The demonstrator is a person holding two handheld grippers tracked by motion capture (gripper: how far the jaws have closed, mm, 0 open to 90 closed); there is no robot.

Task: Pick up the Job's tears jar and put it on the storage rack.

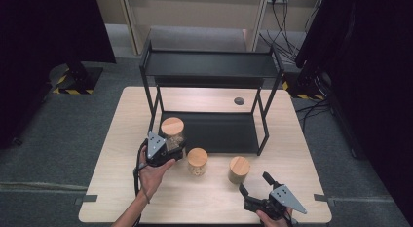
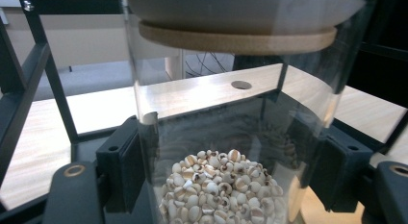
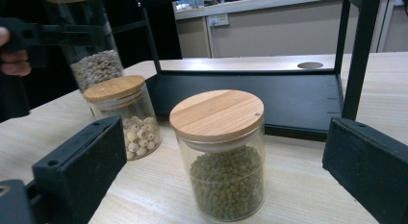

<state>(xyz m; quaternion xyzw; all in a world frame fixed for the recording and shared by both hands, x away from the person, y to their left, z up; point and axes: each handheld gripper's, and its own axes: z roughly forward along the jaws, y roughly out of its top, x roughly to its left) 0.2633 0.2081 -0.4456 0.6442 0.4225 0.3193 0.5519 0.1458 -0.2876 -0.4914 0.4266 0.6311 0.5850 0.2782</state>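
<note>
Left gripper point(image 1: 160, 150) has its jaws clamped on the tall jar point(image 1: 172, 132), one pad on each side of the glass; the left gripper view shows pale grains point(image 2: 221, 190) in the bottom and the cork-edged lid point(image 2: 238, 37) above. Jar is upright, long axis vertical, at the front-left corner of the rack point(image 1: 210, 98), just beside its lower shelf point(image 1: 219, 132).

Right gripper point(image 1: 258, 188) has jaws spread wide, holding nothing, low over the worktop point(image 1: 117, 183) near the front right edge. Green-bean jar point(image 3: 219, 154) sits straight ahead of those jaws, centred between them but not yet inside; upright, wood lid on. The jar of larger pale seeds point(image 3: 122, 116) stands further left, between the two hands.

Key relation, as I read it: lower shelf lies directly ahead of the held jar, so the left hand likely only needs a short push forward, keeping the jar vertical and clear of the rack's front-left post. Right hand is the nearer one for the green-bean jar; straight advance should bracket it.
</note>
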